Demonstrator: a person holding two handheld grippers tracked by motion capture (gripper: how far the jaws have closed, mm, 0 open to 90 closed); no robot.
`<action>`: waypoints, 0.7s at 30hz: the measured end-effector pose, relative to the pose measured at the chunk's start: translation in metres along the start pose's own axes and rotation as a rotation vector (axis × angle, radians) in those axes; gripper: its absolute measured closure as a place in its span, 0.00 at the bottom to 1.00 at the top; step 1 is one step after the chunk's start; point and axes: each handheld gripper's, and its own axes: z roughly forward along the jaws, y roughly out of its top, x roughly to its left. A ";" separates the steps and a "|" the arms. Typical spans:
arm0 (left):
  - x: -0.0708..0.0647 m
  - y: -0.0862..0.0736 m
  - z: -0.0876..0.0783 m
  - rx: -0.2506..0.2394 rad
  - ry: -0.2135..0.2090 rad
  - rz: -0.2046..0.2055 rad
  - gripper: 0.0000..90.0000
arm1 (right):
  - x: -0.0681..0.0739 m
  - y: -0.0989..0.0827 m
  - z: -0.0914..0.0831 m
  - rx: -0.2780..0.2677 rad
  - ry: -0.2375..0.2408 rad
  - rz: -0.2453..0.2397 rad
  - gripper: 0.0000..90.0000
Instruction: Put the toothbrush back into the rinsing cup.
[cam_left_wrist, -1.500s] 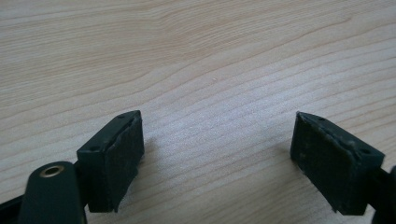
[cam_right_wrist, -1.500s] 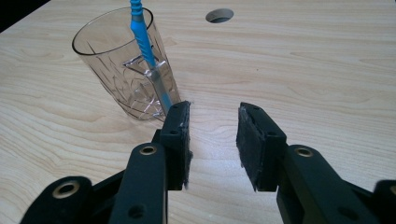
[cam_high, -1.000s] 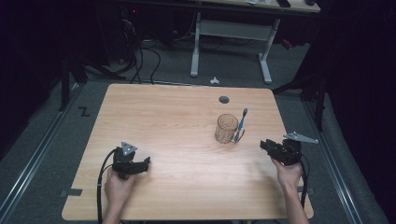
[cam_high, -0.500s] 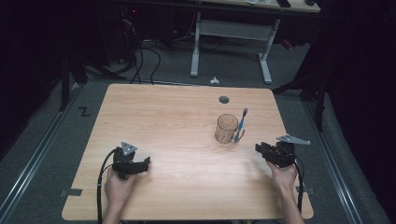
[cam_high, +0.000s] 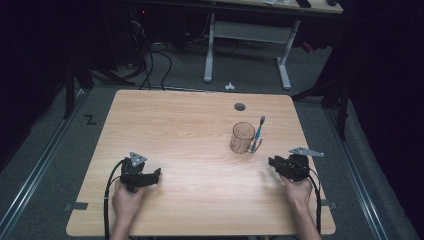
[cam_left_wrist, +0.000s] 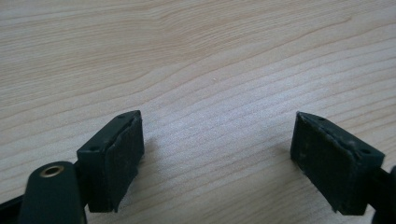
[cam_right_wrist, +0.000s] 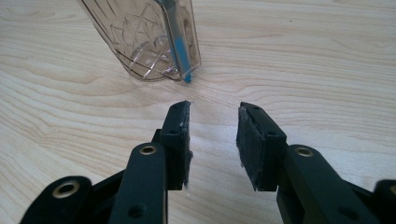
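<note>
A clear plastic cup (cam_high: 243, 137) stands right of the table's middle. A blue toothbrush (cam_high: 258, 133) leans against its right side, head up. In the right gripper view the cup (cam_right_wrist: 144, 37) and the blue handle (cam_right_wrist: 180, 51) lie just ahead of the jaws, and the handle's tip rests on the wood by the cup's base. My right gripper (cam_high: 272, 161) (cam_right_wrist: 214, 121) sits low, a short way in front and to the right of the cup, open with a narrow gap and nothing in it. My left gripper (cam_high: 157, 174) (cam_left_wrist: 217, 140) rests at the front left, open wide over bare wood.
The wooden table (cam_high: 170, 125) has a small dark round hole (cam_high: 240, 106) behind the cup. Beyond the far edge are a white desk frame (cam_high: 250, 35), cables (cam_high: 150, 60) and a small white object (cam_high: 229, 86) on the floor. Each hand holds its gripper near the front edge.
My right gripper has shifted a little to the left and toward the front edge, ending lower near the cup. The left gripper, the cup and the toothbrush have stayed put.
</note>
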 end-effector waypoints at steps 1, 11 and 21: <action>0.000 0.000 0.000 0.000 0.000 0.000 0.20 | 0.000 0.000 0.001 -0.001 0.003 -0.005 0.72; 0.000 0.000 0.000 0.000 0.000 0.000 0.20 | 0.006 -0.005 0.015 0.016 -0.008 -0.023 0.72; 0.000 0.000 0.000 0.000 0.000 0.000 0.20 | 0.008 -0.013 0.025 0.040 -0.034 -0.044 0.71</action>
